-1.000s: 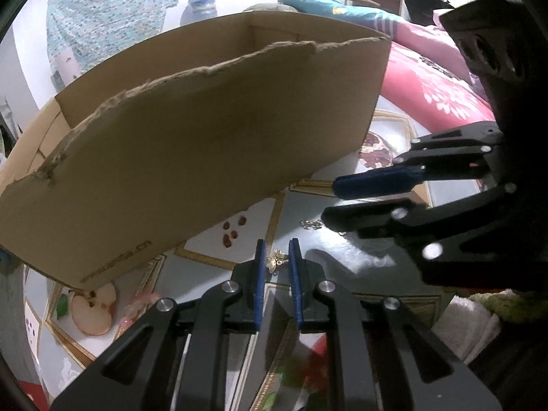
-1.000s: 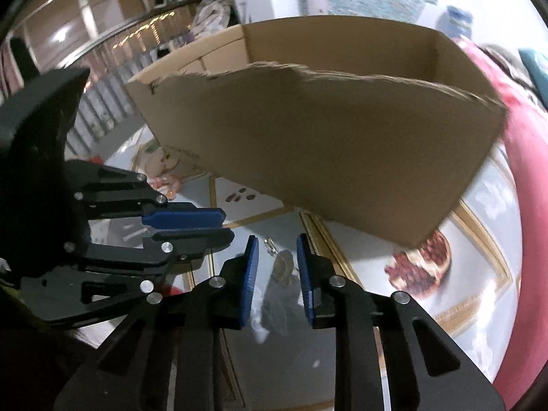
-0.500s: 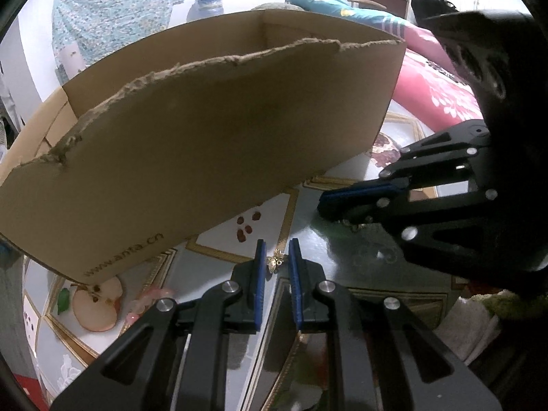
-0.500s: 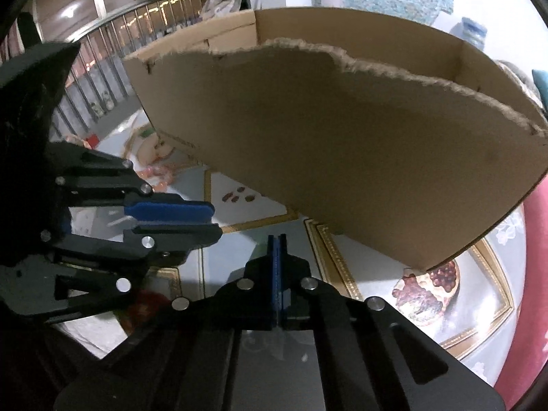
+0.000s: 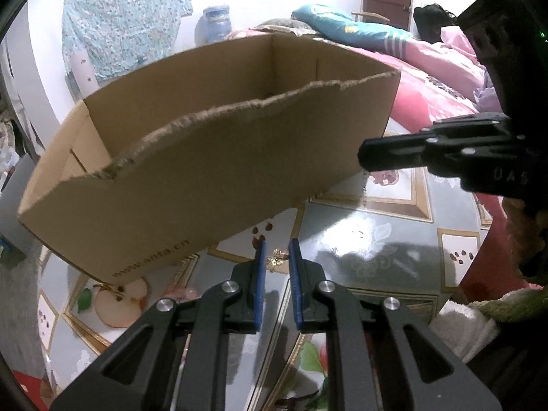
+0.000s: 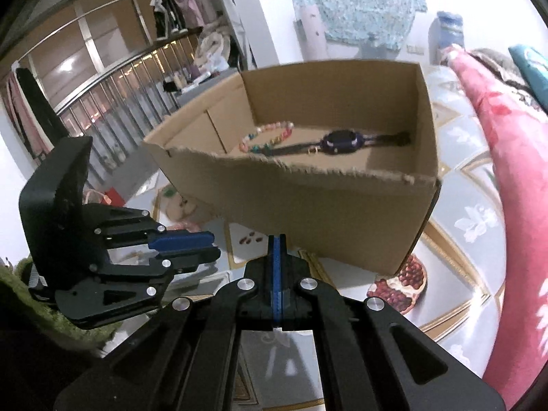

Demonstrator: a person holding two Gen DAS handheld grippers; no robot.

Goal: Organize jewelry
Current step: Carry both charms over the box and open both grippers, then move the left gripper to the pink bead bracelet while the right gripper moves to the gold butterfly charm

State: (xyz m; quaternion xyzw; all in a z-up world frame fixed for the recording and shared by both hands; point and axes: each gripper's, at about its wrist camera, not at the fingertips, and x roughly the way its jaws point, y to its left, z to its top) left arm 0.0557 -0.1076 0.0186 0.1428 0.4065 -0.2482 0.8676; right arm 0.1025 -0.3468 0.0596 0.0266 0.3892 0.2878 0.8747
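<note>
Left wrist view: left gripper (image 5: pixel 276 257) narrowly parted around a small gold butterfly charm (image 5: pixel 276 260) on the table (image 5: pixel 376 239), contact unclear; cardboard box (image 5: pixel 212 171) just beyond. Right wrist view: right gripper (image 6: pixel 277 243) pressed together, whether it pinches anything I can't tell; beaded bracelet (image 6: pixel 267 137) and dark watch (image 6: pixel 342 142) lie inside the box.

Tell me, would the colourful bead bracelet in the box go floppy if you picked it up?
Probably floppy: the bead bracelet looks like separate beads on a string, lying loosely in the cardboard box. Likely light, and its round beads might slip from pads.

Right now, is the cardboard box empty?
No, the right wrist view shows a colourful beaded bracelet and a dark watch lying on the floor of the cardboard box.
</note>
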